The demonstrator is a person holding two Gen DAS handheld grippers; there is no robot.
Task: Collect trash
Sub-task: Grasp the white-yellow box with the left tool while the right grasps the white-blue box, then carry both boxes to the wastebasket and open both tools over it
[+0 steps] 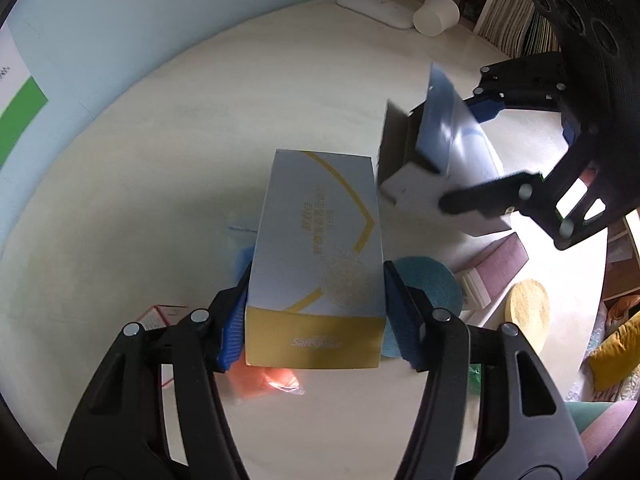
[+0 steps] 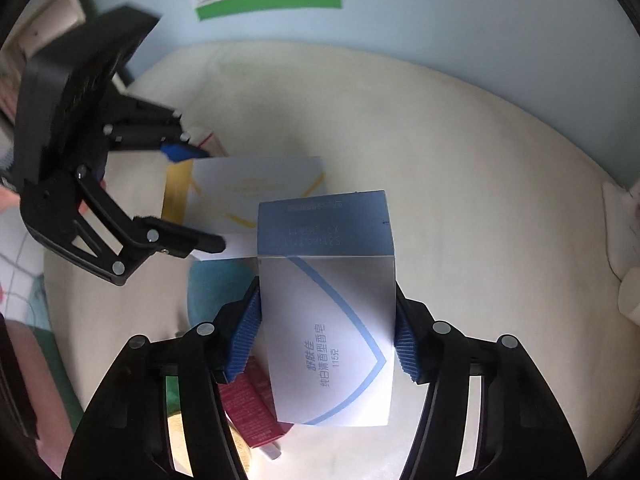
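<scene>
A white soap box with gold bands (image 1: 316,260) sits between the blue pads of my left gripper (image 1: 316,320), which press on its two long sides just above the cream table (image 1: 200,140). To its right, my right gripper (image 1: 466,156) is shut on a white box with blue curves (image 1: 452,152), held tilted. In the right wrist view the blue-and-white box (image 2: 328,320) fills the space between the right gripper's (image 2: 326,332) pads, which touch both its sides. Beyond it lies the gold box (image 2: 248,188) in the left gripper (image 2: 198,198).
On the table lie an orange wrapper (image 1: 264,380), a red-bordered card (image 1: 160,316), a teal round pad (image 1: 428,284), a maroon carton (image 1: 496,264) and a round yellow disc (image 1: 528,312). A tipped white cup (image 1: 436,16) and a lamp base (image 1: 380,8) stand at the far edge.
</scene>
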